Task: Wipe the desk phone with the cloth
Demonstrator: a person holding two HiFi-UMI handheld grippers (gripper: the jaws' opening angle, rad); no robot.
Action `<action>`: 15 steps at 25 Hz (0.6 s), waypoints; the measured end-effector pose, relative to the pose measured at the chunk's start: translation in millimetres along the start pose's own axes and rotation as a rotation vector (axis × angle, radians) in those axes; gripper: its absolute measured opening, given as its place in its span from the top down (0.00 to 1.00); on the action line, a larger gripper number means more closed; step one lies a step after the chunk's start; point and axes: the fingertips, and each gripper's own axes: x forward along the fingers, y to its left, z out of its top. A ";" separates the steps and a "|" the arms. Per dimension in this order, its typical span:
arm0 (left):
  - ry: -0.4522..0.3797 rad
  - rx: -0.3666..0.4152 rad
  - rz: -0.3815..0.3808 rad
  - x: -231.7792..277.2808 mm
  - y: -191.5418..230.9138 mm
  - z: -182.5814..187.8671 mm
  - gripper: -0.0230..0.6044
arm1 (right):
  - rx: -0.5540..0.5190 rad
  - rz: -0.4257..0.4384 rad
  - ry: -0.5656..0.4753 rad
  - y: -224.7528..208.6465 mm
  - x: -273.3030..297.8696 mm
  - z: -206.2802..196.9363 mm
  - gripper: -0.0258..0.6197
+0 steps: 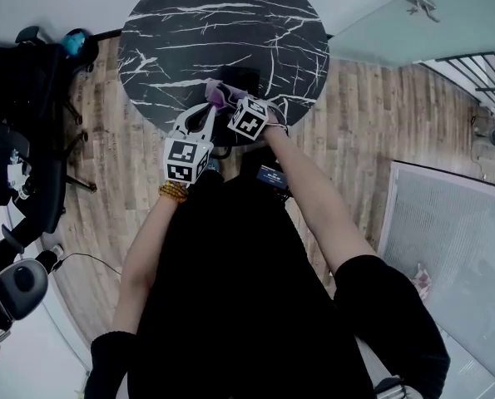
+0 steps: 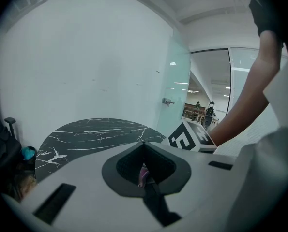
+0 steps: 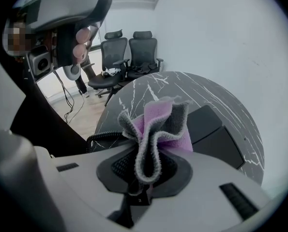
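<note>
The purple and grey cloth (image 3: 158,124) bunches up out of my right gripper (image 3: 144,178), which is shut on it. Just beyond it the black desk phone (image 3: 216,134) lies on the black marble table (image 3: 182,88), its coiled cord (image 3: 102,137) trailing left. In the head view both grippers meet at the table's near edge: the right gripper (image 1: 230,106) holds the cloth (image 1: 218,96), and my left gripper (image 1: 204,115) points at it from the left. The left gripper (image 2: 144,173) looks shut, with a pink sliver of cloth (image 2: 143,175) between its pads.
Two black office chairs (image 3: 134,52) stand past the table's far side, and another black chair (image 1: 22,98) is at the left on the wooden floor (image 1: 114,181). A glass wall (image 2: 175,95) with a door handle rises behind the table.
</note>
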 end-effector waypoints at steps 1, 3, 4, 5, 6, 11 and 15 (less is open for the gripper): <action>-0.001 0.000 0.001 0.4 0.4 0.2 0.94 | -0.001 0.003 0.000 0.8 0.4 -0.3 0.88; -0.003 -0.001 0.002 0.9 0.4 0.3 0.94 | -0.004 0.009 0.002 2.5 1.2 -1.7 0.88; -0.003 -0.001 0.002 0.9 0.2 0.2 0.94 | -0.004 0.012 0.003 3.7 1.7 -2.4 0.88; -0.003 0.000 0.001 0.4 0.0 -0.1 0.94 | -0.005 0.015 0.001 5.5 2.4 -2.4 0.88; -0.001 0.001 0.000 -0.4 -0.4 -0.7 0.94 | -0.007 0.018 -0.003 7.5 3.3 -1.8 0.88; 0.002 -0.001 -0.001 -1.2 -0.9 -3.4 0.94 | -0.016 0.031 0.005 14.0 5.5 -5.3 0.88; 0.008 -0.002 0.001 -1.8 0.6 -4.6 0.94 | -0.017 0.047 0.009 21.5 5.8 -6.4 0.88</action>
